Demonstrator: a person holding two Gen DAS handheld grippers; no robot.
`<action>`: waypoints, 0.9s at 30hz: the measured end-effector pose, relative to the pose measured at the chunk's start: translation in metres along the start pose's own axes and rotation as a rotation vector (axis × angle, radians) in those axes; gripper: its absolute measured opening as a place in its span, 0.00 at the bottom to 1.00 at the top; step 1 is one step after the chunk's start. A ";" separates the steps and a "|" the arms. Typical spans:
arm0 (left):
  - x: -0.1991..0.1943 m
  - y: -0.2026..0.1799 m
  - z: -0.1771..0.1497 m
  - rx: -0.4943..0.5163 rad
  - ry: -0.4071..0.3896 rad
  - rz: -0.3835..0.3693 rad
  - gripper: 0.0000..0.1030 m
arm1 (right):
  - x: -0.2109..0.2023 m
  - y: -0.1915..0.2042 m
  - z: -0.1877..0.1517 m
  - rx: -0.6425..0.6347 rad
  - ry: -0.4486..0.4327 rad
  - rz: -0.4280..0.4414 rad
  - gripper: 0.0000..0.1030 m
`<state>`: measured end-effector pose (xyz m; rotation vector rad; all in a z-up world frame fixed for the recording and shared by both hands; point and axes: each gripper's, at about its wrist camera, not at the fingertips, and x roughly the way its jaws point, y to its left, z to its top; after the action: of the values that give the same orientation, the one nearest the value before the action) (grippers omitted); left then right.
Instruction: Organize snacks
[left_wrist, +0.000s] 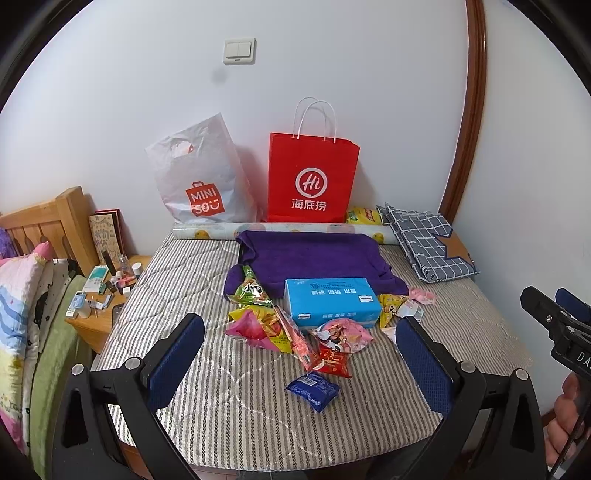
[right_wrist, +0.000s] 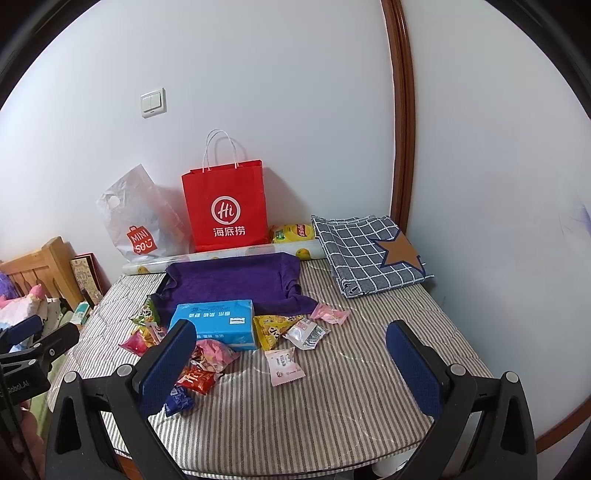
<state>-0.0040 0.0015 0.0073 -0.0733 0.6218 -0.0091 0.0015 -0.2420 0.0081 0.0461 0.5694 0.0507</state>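
Several snack packets lie scattered on a striped mattress (left_wrist: 229, 413) around a blue tissue box (left_wrist: 332, 301): a blue packet (left_wrist: 313, 388), a red one (left_wrist: 332, 363), a pink one (left_wrist: 345, 332), a green one (left_wrist: 251, 290) and yellow ones (right_wrist: 273, 328). A pink-white sachet (right_wrist: 283, 365) lies alone. A red paper bag (left_wrist: 312, 179) and a white plastic bag (left_wrist: 201, 177) stand at the wall. My left gripper (left_wrist: 301, 345) is open and empty above the near packets. My right gripper (right_wrist: 291, 349) is open and empty.
A purple towel (left_wrist: 314, 258) lies behind the box. A folded checked cloth (right_wrist: 369, 254) sits at the back right, a paper roll (left_wrist: 207, 232) and a yellow chip bag (right_wrist: 293, 232) along the wall. A cluttered nightstand (left_wrist: 107, 295) stands left of the mattress.
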 end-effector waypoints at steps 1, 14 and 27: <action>0.000 0.000 0.000 0.000 -0.001 0.001 1.00 | 0.000 0.000 0.000 0.000 0.001 0.001 1.00; 0.001 0.004 0.000 -0.012 -0.001 0.001 1.00 | 0.001 0.001 -0.001 -0.003 0.011 0.009 1.00; 0.003 0.012 0.000 -0.017 0.003 0.006 1.00 | 0.004 0.007 -0.003 -0.017 0.018 0.011 1.00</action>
<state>-0.0016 0.0129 0.0041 -0.0878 0.6252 0.0018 0.0029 -0.2347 0.0044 0.0323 0.5867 0.0664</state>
